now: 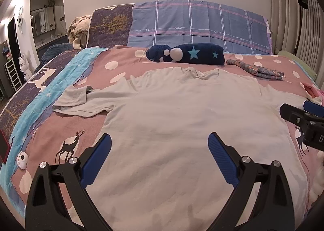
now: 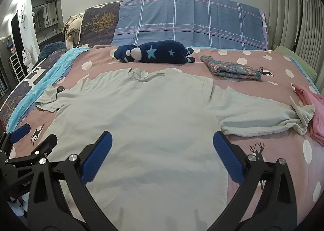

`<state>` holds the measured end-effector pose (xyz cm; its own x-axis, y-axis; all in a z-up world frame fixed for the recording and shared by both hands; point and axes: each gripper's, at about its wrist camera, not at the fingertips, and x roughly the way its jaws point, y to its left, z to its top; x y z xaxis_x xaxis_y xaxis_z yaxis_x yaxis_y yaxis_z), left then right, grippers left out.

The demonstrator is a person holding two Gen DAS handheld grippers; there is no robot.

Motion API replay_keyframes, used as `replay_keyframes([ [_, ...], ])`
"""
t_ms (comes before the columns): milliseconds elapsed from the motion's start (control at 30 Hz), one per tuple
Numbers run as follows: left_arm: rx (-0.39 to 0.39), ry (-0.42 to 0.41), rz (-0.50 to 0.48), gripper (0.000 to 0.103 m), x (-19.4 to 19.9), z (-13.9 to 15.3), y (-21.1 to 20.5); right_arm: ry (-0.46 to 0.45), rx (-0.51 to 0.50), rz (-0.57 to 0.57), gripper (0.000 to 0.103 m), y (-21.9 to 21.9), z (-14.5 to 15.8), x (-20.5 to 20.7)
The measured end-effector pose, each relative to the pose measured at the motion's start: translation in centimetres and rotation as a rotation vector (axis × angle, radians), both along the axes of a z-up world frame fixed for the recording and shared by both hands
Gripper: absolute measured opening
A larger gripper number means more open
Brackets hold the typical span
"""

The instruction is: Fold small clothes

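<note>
A pale grey-green T-shirt (image 1: 172, 113) lies spread flat on the bed, collar toward the headboard; it also shows in the right wrist view (image 2: 141, 113). Its left sleeve (image 1: 79, 101) is rumpled and its right sleeve (image 2: 263, 115) is bunched at the end. My left gripper (image 1: 160, 146) is open and empty over the shirt's lower left part. My right gripper (image 2: 162, 144) is open and empty over the shirt's lower right part, its right finger near the armpit. Each gripper shows at the edge of the other's view, the right one (image 1: 299, 119) and the left one (image 2: 26, 140).
A folded navy star-patterned garment (image 1: 186, 54) and a folded floral cloth (image 2: 235, 69) lie near the headboard. A pink garment (image 2: 311, 109) lies at the right edge. A small white device (image 1: 22, 160) and a red phone (image 1: 4, 146) lie at the left. The pink bedspread (image 1: 50, 129) has deer and dots.
</note>
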<state>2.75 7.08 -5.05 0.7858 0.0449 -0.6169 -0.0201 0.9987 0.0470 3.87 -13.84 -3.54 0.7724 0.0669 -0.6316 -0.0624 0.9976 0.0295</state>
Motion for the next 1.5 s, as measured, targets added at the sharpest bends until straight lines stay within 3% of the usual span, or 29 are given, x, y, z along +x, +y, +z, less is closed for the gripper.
replay_keyframes([
  [333, -0.006, 0.012, 0.000, 0.095, 1.3, -0.4, 1.1, 0.001, -0.010, -0.014, 0.101, 0.3, -0.3, 0.8],
  [400, -0.007, 0.019, 0.003, 0.088, 1.9, -0.5, 1.8, 0.000, -0.016, -0.014, 0.101, 0.4, -0.4, 1.0],
  [500, -0.014, 0.038, 0.051, 0.070, 3.5, -0.7, 4.5, -0.010, -0.016, -0.007, 0.100, 0.0, -0.6, 1.4],
  [567, -0.017, 0.060, 0.118, 0.061, 5.2, -1.0, 7.6, -0.022, 0.025, 0.045, 0.086, -0.7, -0.8, 1.4],
  [633, -0.004, 0.097, 0.201, 0.052, 7.5, -1.8, 11.6, -0.007, 0.062, 0.105, 0.056, -1.3, -1.1, 1.7],
  [700, 0.007, 0.144, 0.281, 0.052, 10.3, -2.6, 15.7, 0.029, 0.076, 0.134, 0.044, -2.1, -1.9, 2.0],
  [867, -0.001, 0.213, 0.377, 0.056, 17.2, -3.7, 22.0, 0.082, 0.051, 0.064, 0.047, -4.3, -3.8, 2.8],
  [933, 0.062, 0.221, 0.404, 0.066, 20.1, -4.3, 22.7, 0.110, 0.067, 0.032, 0.049, -5.2, -4.7, 3.2],
  [1067, 0.061, 0.287, 0.400, 0.068, 24.4, -6.1, 22.9, 0.136, 0.098, 0.000, 0.054, -5.9, -5.5, 3.7],
  [1167, 0.142, 0.336, 0.471, 0.068, 26.9, -7.5, 23.4, 0.141, 0.092, -0.003, 0.056, -5.8, -5.7, 4.0],
  [1200, 0.158, 0.349, 0.489, 0.061, 27.1, -7.8, 23.7, 0.143, 0.089, -0.003, 0.056, -5.8, -5.7, 4.1],
  [1233, 0.161, 0.367, 0.505, 0.032, 27.4, -8.1, 24.4, 0.147, 0.088, -0.003, 0.056, -5.8, -5.8, 4.2],
  [1267, 0.135, 0.382, 0.500, 0.014, 27.5, -8.1, 24.9, 0.148, 0.088, -0.003, 0.056, -5.9, -5.8, 4.3],
  [1300, 0.068, 0.393, 0.496, 0.004, 27.4, -8.0, 25.9, 0.148, 0.090, -0.003, 0.057, -5.9, -5.8, 4.3],
  [1400, -0.050, 0.329, 0.430, 0.004, 26.3, -5.4, 25.9, 0.146, 0.091, -0.004, 0.058, -6.3, -5.9, 4.4],
  [1500, -0.123, 0.256, 0.250, 0.004, 24.5, -1.2, 21.9, 0.152, 0.097, -0.002, 0.058, -6.7, -6.1, 4.9],
])
